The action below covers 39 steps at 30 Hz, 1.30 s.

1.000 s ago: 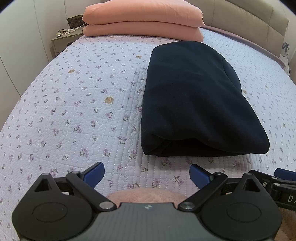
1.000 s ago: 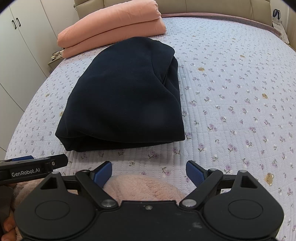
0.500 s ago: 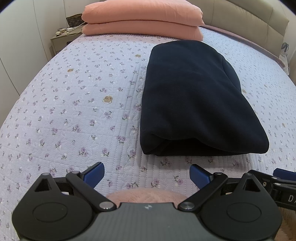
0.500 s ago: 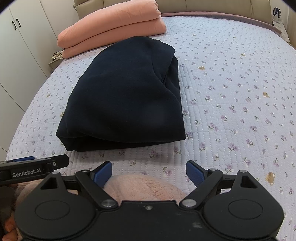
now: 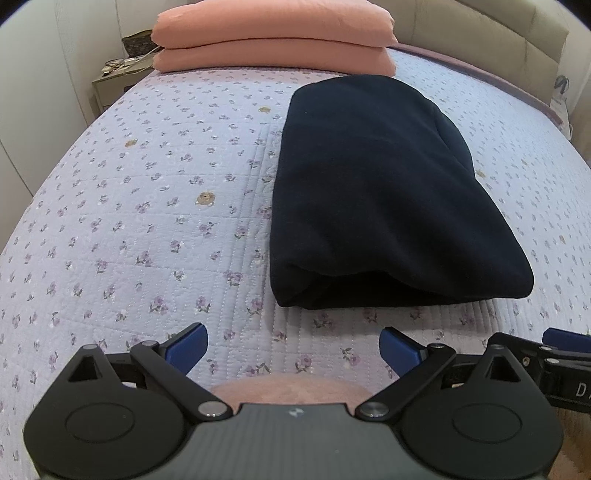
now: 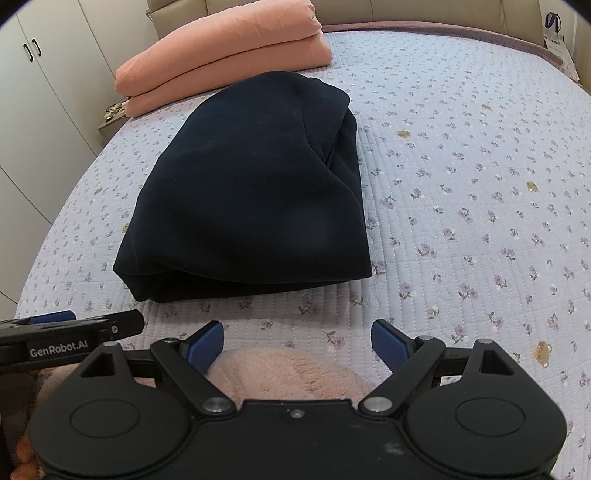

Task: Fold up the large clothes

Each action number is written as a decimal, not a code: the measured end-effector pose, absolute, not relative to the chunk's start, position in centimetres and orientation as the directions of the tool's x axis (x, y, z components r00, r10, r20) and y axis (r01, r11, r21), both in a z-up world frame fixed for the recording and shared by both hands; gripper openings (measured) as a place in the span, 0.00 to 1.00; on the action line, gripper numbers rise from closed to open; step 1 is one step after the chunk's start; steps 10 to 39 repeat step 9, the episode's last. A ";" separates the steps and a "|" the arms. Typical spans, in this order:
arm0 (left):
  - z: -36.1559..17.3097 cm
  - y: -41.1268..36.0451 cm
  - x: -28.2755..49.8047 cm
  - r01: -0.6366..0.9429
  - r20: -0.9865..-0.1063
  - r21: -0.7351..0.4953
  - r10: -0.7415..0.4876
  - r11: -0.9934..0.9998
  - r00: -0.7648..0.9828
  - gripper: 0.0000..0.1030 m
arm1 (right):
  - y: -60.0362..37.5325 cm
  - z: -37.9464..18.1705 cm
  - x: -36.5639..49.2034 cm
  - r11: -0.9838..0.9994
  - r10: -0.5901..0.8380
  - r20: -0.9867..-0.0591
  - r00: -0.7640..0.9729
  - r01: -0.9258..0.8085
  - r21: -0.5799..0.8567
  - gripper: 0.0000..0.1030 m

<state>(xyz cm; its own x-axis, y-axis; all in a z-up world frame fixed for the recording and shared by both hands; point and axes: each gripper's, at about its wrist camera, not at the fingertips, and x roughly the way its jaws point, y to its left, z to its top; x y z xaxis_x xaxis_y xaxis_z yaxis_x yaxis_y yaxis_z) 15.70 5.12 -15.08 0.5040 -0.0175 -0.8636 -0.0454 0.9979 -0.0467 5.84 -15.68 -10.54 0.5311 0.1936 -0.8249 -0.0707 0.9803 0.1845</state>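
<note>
A dark navy garment point(image 5: 376, 192) lies folded into a thick bundle on the floral bedspread point(image 5: 147, 206); it also shows in the right wrist view point(image 6: 251, 192). My left gripper point(image 5: 293, 345) is open and empty, held near the bed's front edge, short of the bundle's near end. My right gripper point(image 6: 297, 345) is open and empty, also just in front of the bundle. Each gripper's side shows in the other's view: the right one point(image 5: 554, 354) and the left one point(image 6: 74, 330).
A folded salmon-pink duvet point(image 5: 273, 33) is stacked at the head of the bed, also in the right wrist view point(image 6: 225, 55). A nightstand point(image 5: 114, 77) stands at the left, white wardrobe doors point(image 6: 33, 92) beyond it. Pink fuzzy fabric point(image 6: 284, 373) sits under the grippers.
Both grippers stay open; the views shift only slightly. The navy bundle has not moved.
</note>
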 end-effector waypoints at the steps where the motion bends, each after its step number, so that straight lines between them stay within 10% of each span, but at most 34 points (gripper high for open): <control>1: -15.1 5.0 15.7 -0.042 -0.864 -0.042 -0.015 0.998 0.503 0.98 | -15.7 -10.5 5.8 0.980 0.195 -0.825 0.531 -0.071 0.185 1.00; 39: -15.1 4.8 15.7 -0.028 -0.865 -0.036 -0.017 0.999 0.502 0.98 | -15.7 -10.5 5.9 0.979 0.198 -0.825 0.529 -0.072 0.188 1.00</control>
